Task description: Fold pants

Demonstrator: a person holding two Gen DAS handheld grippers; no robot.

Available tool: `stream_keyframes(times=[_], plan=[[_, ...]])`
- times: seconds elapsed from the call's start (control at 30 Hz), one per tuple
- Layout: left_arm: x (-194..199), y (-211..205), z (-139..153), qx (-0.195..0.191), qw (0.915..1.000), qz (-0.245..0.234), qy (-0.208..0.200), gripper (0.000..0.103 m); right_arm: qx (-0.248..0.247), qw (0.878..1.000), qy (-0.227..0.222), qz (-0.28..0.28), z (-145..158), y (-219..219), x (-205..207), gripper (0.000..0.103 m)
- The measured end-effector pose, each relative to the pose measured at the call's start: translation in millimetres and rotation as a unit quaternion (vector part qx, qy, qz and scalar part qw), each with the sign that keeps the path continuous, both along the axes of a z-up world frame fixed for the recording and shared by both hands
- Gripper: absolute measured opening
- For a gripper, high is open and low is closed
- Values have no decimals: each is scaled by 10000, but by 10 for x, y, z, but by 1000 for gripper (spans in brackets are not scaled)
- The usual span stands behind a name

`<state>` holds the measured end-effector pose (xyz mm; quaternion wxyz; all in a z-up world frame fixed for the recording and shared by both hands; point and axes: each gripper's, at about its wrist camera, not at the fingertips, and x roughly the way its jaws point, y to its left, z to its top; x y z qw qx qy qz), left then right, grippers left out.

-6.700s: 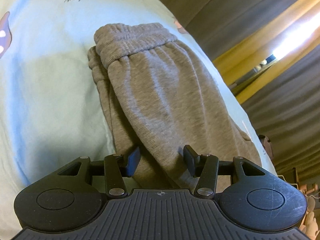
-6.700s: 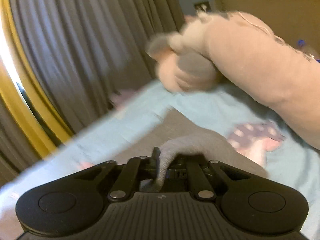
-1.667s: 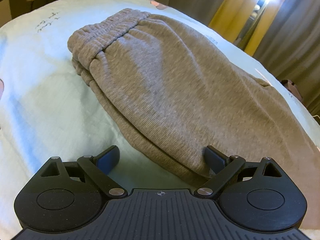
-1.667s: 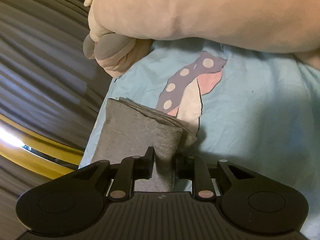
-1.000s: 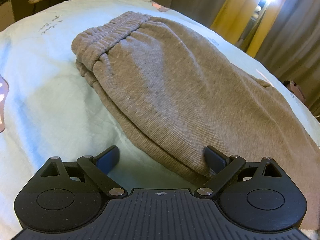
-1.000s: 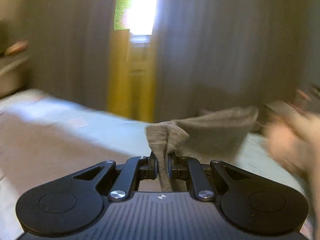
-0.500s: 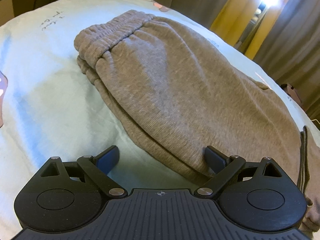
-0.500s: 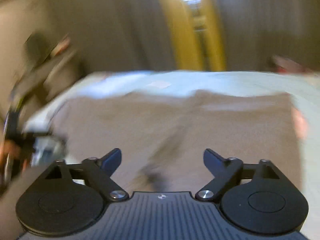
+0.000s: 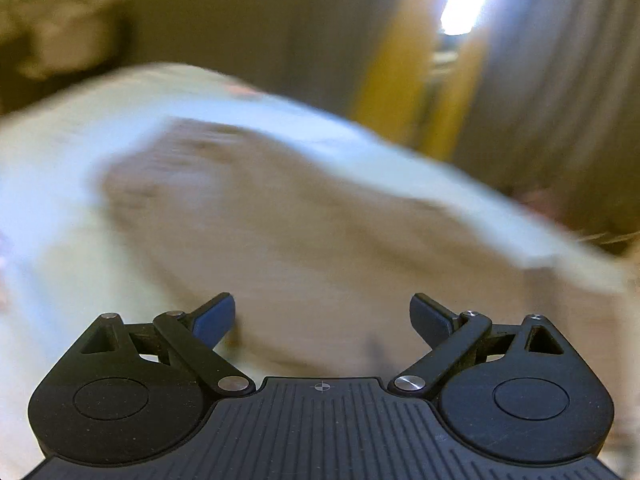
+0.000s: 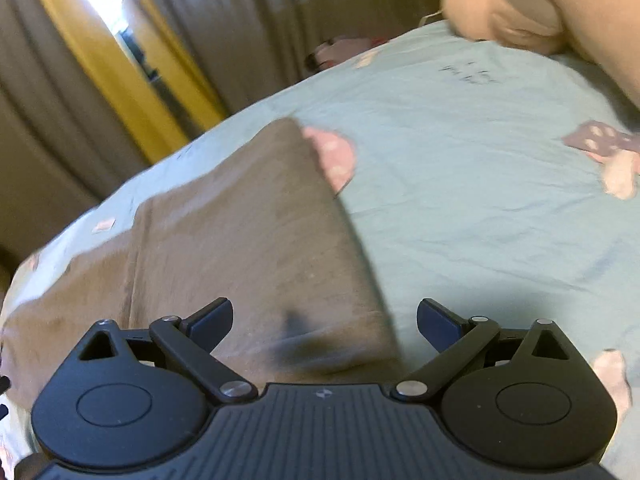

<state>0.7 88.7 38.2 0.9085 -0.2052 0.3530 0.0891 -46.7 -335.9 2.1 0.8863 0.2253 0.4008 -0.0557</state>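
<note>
Both tools are empty-handed here. The right gripper point(image 10: 325, 320) hovers low over the grey pants point(image 10: 248, 240), its fingers spread wide apart with nothing between them. The pants lie flat on the pale blue bedsheet point(image 10: 480, 200), and from the right wrist view they look doubled over: an upper layer sits on a wider one beneath, with a straight edge running down the right side next to a pink print on the sheet. That upper layer lying squarely on the lower one reads, to my eye, like a fold just laid down, and the open fingers fit a cloth let go.

Over on the left, the picture is heavily smeared by motion. The left gripper point(image 9: 322, 318) is wide open too, holding nothing, with the pants point(image 9: 304, 240) spread ahead of it on the sheet; I cannot tell whether its fingertips touch the fabric.

Curtains point(image 10: 80, 80) with a bright gap hang behind the bed. I'd judge the job well along, perhaps one more fold or a smoothing pass to go
</note>
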Motion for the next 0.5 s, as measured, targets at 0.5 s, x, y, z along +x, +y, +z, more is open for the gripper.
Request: stream_keyframes(times=[0.5], plan=[[1245, -1672, -691, -1446, 9548, -2144, 1466, 60, 118, 9985, 455, -282, -207, -221, 74, 99]])
